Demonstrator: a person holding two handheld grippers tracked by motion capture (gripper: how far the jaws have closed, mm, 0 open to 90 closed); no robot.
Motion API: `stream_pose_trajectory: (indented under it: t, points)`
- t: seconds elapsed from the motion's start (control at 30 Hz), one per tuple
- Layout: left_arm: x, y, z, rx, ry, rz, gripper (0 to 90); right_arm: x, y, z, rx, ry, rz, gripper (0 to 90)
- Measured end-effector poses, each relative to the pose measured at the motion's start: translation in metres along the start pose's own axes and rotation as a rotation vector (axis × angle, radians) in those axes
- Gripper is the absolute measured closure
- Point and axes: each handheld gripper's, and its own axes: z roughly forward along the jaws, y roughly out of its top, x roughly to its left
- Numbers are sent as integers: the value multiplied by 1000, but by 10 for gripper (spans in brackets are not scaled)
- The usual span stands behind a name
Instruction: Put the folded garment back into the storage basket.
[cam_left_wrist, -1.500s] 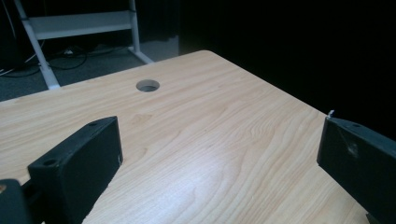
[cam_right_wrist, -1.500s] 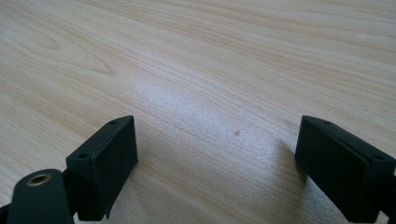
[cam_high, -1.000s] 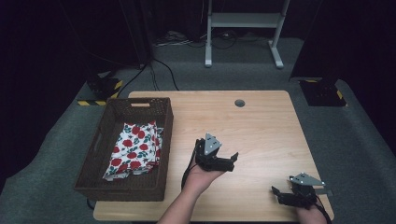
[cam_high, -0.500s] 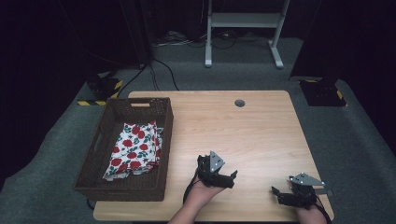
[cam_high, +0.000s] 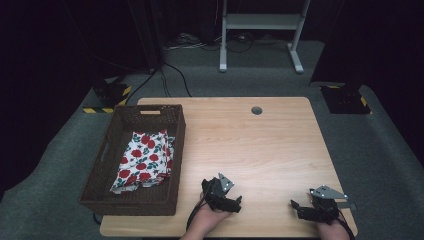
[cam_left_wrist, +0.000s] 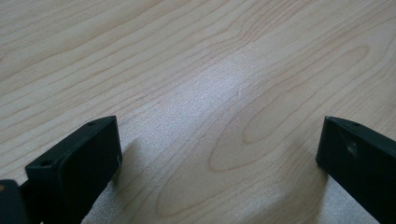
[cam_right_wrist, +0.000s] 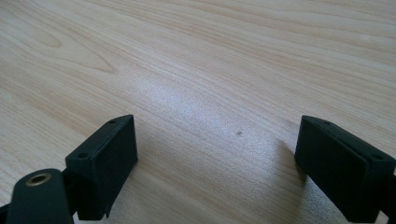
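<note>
I hold my left gripper (cam_high: 226, 199) low over the near edge of the desk (cam_high: 260, 145), a bit left of the middle. A second ago it was farther out over the desk and closer to the basket (cam_high: 135, 160). Half a second ago it had already come part of the way back. Now it is pulled in even nearer to me, just by the near edge.

My left fingers (cam_left_wrist: 79, 168) are wide apart. They hold nothing. Between them I see bare wood.

My right gripper (cam_high: 320, 207) sits at the near right corner of the desk. It is in the same spot as before. It has not moved. My right fingers (cam_right_wrist: 105, 158) are wide apart too, with bare wood between them. They hold nothing.

The two grippers are well apart from each other.

The basket is dark brown and woven. It stands on the left side of the desk, the same as before. Inside it lies a folded cloth (cam_high: 145, 160), white with red flowers and green leaves. The cloth lies flat toward the right side of the basket. It has not changed. My left gripper is to the right of the basket's near corner and does not touch it.

A small round hole (cam_high: 256, 110) is in the desk near the far edge.
</note>
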Motion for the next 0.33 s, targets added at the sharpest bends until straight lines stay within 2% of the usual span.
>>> stream_pose_trajectory:
  t: [0.33]
  points:
    - [-1,1,1,-5,-4,-3,7,0,0,0,-1,5,-1,129]
